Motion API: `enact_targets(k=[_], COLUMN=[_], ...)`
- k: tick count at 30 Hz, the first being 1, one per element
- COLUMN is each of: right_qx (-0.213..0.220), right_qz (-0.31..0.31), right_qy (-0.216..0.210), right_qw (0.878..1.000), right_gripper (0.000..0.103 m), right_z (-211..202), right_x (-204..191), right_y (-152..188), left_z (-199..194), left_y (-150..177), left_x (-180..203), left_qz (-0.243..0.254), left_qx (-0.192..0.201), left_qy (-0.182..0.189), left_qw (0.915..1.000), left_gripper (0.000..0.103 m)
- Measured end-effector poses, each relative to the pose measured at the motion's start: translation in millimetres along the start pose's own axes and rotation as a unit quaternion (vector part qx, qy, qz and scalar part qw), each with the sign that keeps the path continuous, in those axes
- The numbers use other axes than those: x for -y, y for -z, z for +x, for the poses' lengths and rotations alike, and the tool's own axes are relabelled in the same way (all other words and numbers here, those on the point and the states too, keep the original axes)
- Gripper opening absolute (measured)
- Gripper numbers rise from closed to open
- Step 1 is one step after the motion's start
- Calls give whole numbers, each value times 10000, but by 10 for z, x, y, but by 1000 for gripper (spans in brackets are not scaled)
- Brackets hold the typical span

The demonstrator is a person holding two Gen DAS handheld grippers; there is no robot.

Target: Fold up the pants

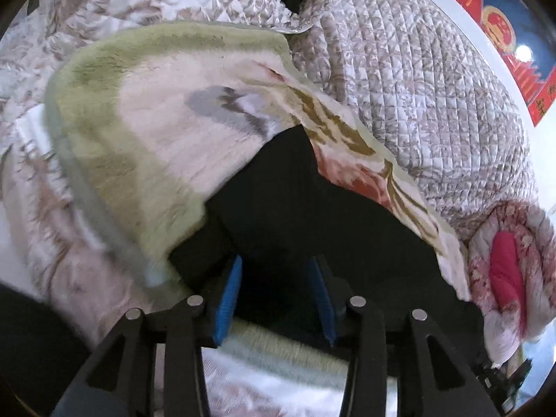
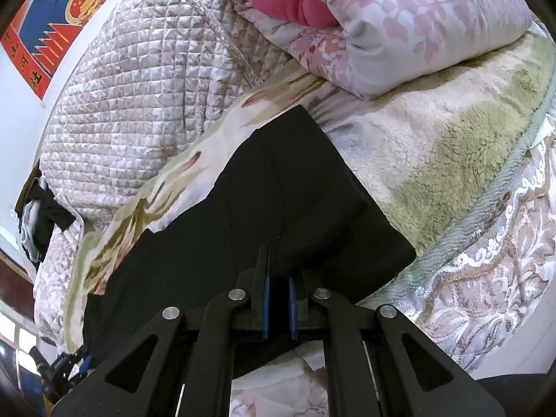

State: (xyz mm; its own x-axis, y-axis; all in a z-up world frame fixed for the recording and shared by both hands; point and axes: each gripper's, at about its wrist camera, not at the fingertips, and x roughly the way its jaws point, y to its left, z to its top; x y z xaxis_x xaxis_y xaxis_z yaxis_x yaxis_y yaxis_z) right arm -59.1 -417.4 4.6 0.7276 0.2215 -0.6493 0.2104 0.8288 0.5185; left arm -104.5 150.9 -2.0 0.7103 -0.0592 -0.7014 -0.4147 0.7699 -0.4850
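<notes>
The left tongs (image 1: 276,271) stand parted above the black pants (image 1: 333,215), pressing nothing. The right tongs (image 2: 278,274) are clamped on the pants' (image 2: 278,187) near edge. The pants lie flat on a fleece blanket (image 2: 434,146) over the bed, beside a quilt (image 2: 139,80).

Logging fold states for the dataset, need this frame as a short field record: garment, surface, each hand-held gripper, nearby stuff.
garment: black pants, lying folded on the bed
surface: fleece blanket with green and floral print, over a quilted bedspread
left hand-held gripper: open, blue pads apart over the pants, no fabric pinched
right hand-held gripper: shut on the near edge of the pants
nearby: rolled pink floral duvet at the far end of the blanket; red and blue poster on the wall
</notes>
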Motion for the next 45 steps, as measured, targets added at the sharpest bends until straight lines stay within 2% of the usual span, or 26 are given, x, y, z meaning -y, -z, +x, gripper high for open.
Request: enact_targets(k=[2, 6, 13, 14, 15, 16, 18, 22, 24, 27, 30, 34, 36, 39, 42, 45], right_qx=[2, 11, 35, 42, 46, 62, 80, 196, 285, 152, 18, 207, 105, 70, 68, 41], right_qz=[16, 44, 68, 67, 69, 70, 41, -28, -25, -97, 70, 63, 72, 155, 218, 209], right_qy=[9, -15, -70, -67, -66, -56, -32, -45, -182, 127, 220, 200, 356, 398, 430, 415], right_qw=[10000, 10000, 9999, 9999, 9999, 9999, 10000, 9998, 9994, 9998, 9997, 9996, 9993, 9991, 9988, 9989], right_gripper=[8, 9, 9, 9, 9, 9, 8, 6, 6, 6, 6, 6, 6, 5, 5, 5], right_z=[17, 16, -2, 0, 1, 3, 0, -94, -207, -142, -87, -229, -179, -176, -187, -207], right_x=[-5, -9, 3, 5, 9, 6, -1, -31, -52, -48, -7, -41, -14, -8, 2, -13], right_y=[5, 3, 29, 30, 28, 29, 23, -8, -27, -22, -14, 11, 39, 73, 100, 100], left_z=[38, 165, 208, 216, 225, 229, 232, 23, -112, -141, 24, -39, -5, 30, 10, 47], left_y=[4, -76, -132, -142, -152, -161, -199, -189, -170, -115, -67, -80, -83, -99, -119, -131], left_x=[17, 34, -39, -35, -29, -26, -78, -3, 55, 66, -30, 8, -3, -48, -14, -17], left_qz=[184, 189, -197, -182, -139, -115, -216, -63, 165, 470, 404, 569, 571, 441, 506, 503], left_qx=[33, 152, 262, 283, 293, 305, 252, 363, 460, 460, 111, 273, 254, 183, 265, 147], left_qy=[-86, -171, -55, -114, -194, -335, -320, -343, -324, -518, -722, -703, -757, -721, -748, -709], left_qw=[9998, 9996, 9994, 9994, 9993, 9989, 9989, 9987, 9983, 9965, 9965, 9955, 9952, 9963, 9956, 9961], left_gripper=[44, 44, 43, 41, 28, 10, 5, 4, 4, 4, 4, 4, 4, 5, 5, 5])
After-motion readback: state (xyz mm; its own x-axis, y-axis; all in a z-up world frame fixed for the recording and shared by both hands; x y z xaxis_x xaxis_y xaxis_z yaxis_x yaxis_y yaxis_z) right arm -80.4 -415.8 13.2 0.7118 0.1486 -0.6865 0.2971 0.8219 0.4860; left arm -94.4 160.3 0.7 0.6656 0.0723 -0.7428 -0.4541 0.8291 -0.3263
